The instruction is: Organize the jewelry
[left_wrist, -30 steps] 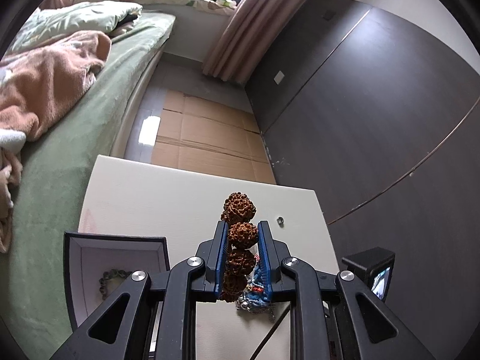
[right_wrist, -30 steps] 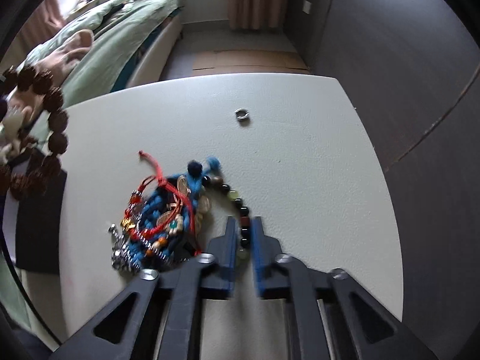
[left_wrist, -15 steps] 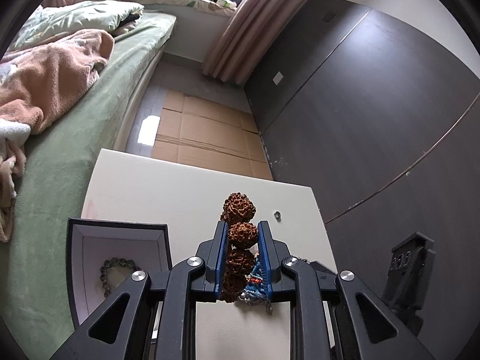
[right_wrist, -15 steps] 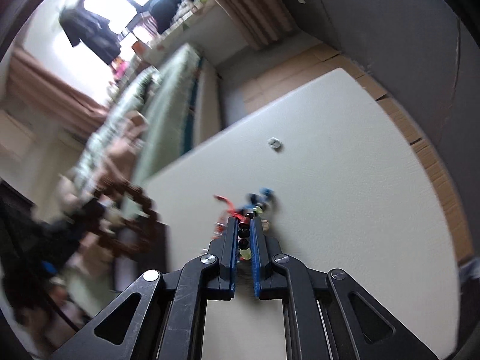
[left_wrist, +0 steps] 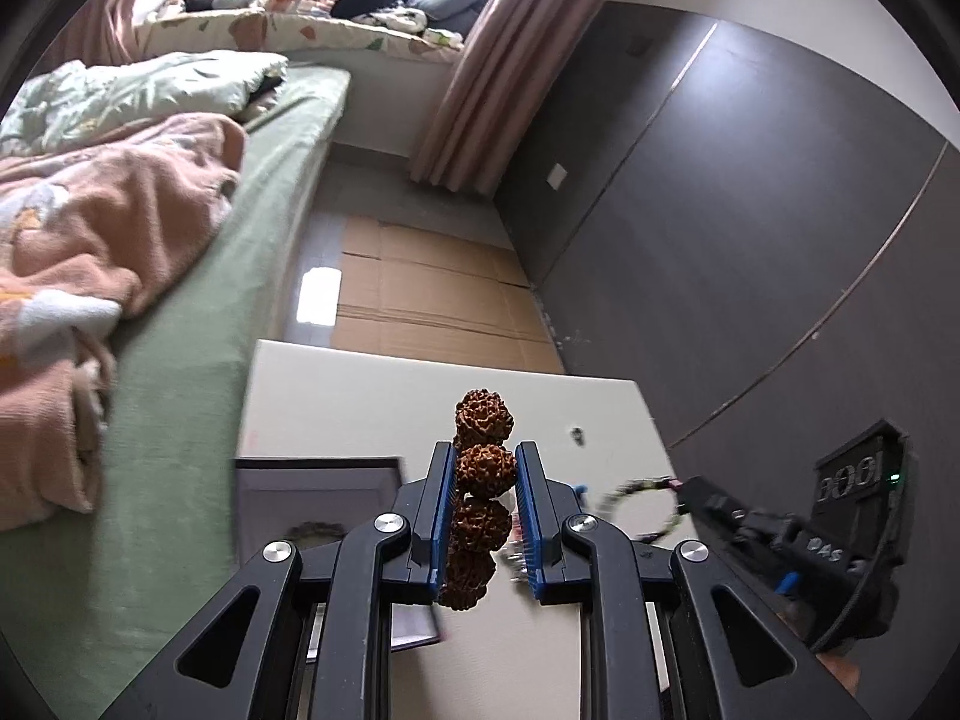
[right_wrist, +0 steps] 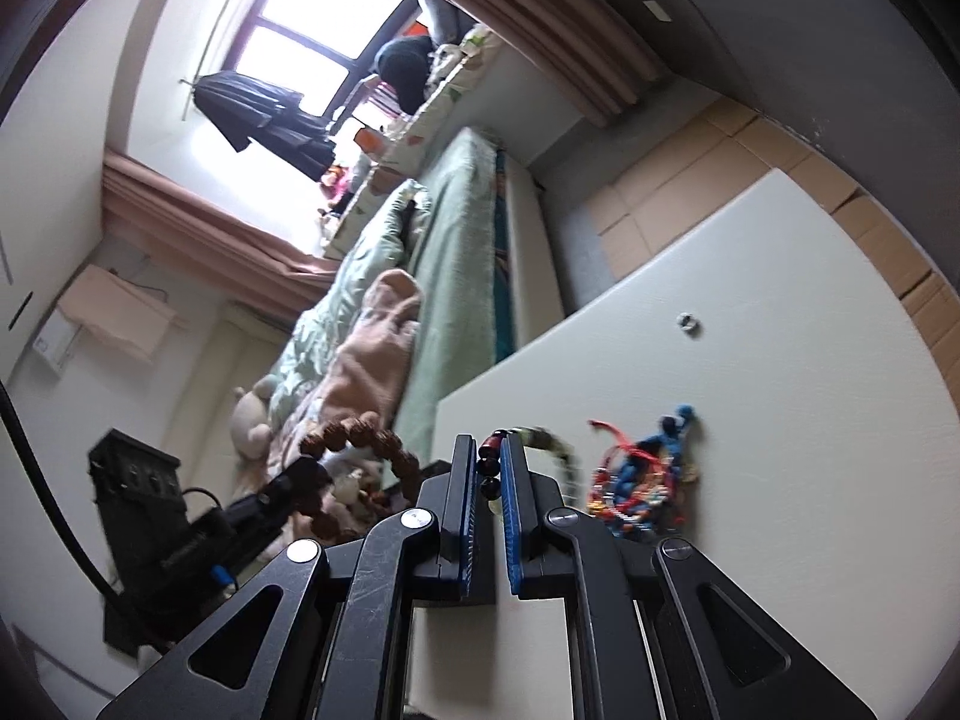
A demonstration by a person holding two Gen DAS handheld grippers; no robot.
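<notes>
- Left gripper (left_wrist: 485, 474): clamped on a brown seed bracelet (left_wrist: 483, 420), held above the table (left_wrist: 336, 396); lower beads are hidden between the fingers.
- Right gripper (right_wrist: 492, 465): narrowly closed on a dark bead bracelet (right_wrist: 543, 438), lifted and motion-blurred.
- Jewelry box (left_wrist: 312, 492): open on the table, partly cut off by the gripper.
- Tangled pile of bracelets (right_wrist: 636, 474): resting on the table.
- 1 small ring (right_wrist: 687, 321): lying apart.

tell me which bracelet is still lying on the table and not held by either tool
The tangled blue and red bracelet bundle on the white table. The knobbly brown seed bracelet sits in the left tool, the dark-beaded one in the right tool.
</notes>
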